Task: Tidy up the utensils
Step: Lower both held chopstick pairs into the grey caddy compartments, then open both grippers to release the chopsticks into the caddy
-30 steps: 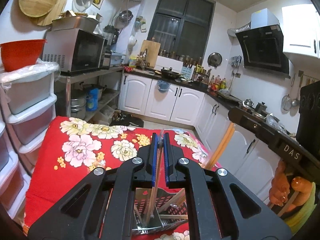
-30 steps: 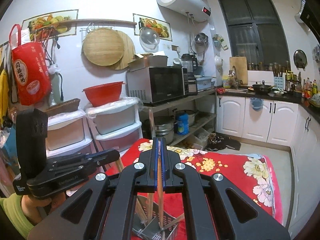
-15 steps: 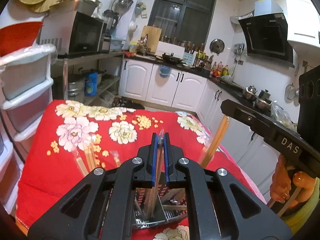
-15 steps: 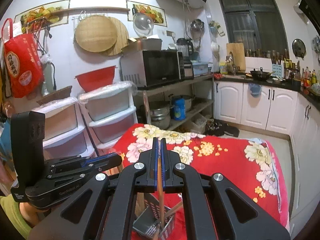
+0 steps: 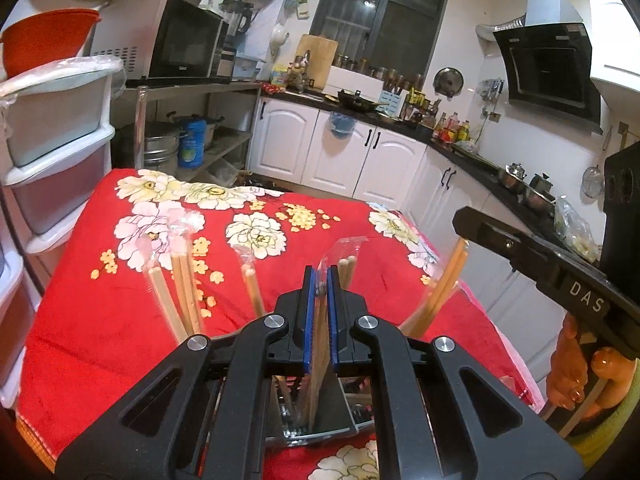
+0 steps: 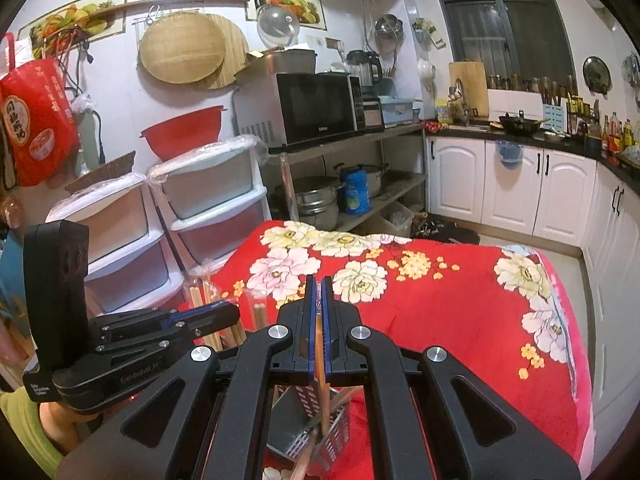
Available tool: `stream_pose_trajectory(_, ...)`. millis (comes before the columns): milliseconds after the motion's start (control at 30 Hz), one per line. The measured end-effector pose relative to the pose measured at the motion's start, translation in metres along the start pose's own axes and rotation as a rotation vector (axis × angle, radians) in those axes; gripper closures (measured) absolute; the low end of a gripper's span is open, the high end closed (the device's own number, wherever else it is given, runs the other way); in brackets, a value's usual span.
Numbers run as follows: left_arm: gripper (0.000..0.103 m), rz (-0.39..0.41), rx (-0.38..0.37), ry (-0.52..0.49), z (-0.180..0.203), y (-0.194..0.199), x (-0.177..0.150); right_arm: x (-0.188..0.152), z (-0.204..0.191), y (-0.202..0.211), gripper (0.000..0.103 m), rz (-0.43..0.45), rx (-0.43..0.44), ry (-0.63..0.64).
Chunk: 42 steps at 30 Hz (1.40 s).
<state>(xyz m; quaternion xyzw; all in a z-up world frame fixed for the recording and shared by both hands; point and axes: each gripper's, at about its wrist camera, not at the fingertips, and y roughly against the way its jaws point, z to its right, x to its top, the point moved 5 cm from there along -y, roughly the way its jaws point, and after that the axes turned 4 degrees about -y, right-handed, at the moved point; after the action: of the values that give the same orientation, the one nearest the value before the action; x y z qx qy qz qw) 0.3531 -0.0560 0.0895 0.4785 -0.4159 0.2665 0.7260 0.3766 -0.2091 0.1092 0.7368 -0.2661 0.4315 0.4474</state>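
A perforated metal utensil holder [image 5: 320,416] stands on the red floral tablecloth [image 5: 100,320], right below both grippers; it also shows in the right wrist view [image 6: 316,436]. Several plastic-wrapped pairs of wooden chopsticks [image 5: 182,280] stand in it. My left gripper [image 5: 319,280] is shut on a wrapped chopstick pair [image 5: 320,344] whose lower end is inside the holder. My right gripper [image 6: 318,288] is shut on another chopstick pair [image 6: 321,364] that reaches down into the holder. The right gripper's body [image 5: 560,280] shows at the right of the left wrist view.
White plastic drawer units [image 6: 216,208] stand left of the table. A metal shelf with a microwave [image 6: 308,108] and pots is behind it. White cabinets and a counter [image 5: 360,152] line the far wall and right side.
Both grippers have come down and tilted toward the table with their chopsticks. The holder and the chopsticks standing in it now show more fully.
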Motion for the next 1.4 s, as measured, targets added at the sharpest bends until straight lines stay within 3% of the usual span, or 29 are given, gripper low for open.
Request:
stream_pose_trajectory(367,0.101,-0.017,0.029,0.024,-0.011,0.004,-0.012,-0.015,0.008,0.0,0.098,-0.039,-0.031,-0.013)
stream_pose_trajectory(467,0.091,-0.018,0.039,0.028,-0.014,0.009,-0.014,-0.019,0.01,0.006,0.082,-0.04,-0.038,-0.017)
stream_pose_trajectory(667,0.077,-0.024,0.055,0.033,-0.02,0.021,-0.022,-0.024,0.007,0.022,0.071,-0.032,-0.053,-0.001)
stream_pose_trajectory(833,0.064,-0.021,0.069,0.039,-0.024,0.034,-0.03,-0.032,0.004,0.038,0.064,-0.023,-0.065,0.007)
stream_pose_trajectory(1100,0.05,-0.014,0.081,0.076,-0.036,0.06,-0.051,-0.054,0.003,0.068,0.06,-0.025,-0.082,0.002)
stream_pose_trajectory(1400,0.043,-0.027,0.082,0.124,-0.044,0.077,-0.076,-0.099,0.001,0.081,0.058,-0.099,-0.102,0.0)
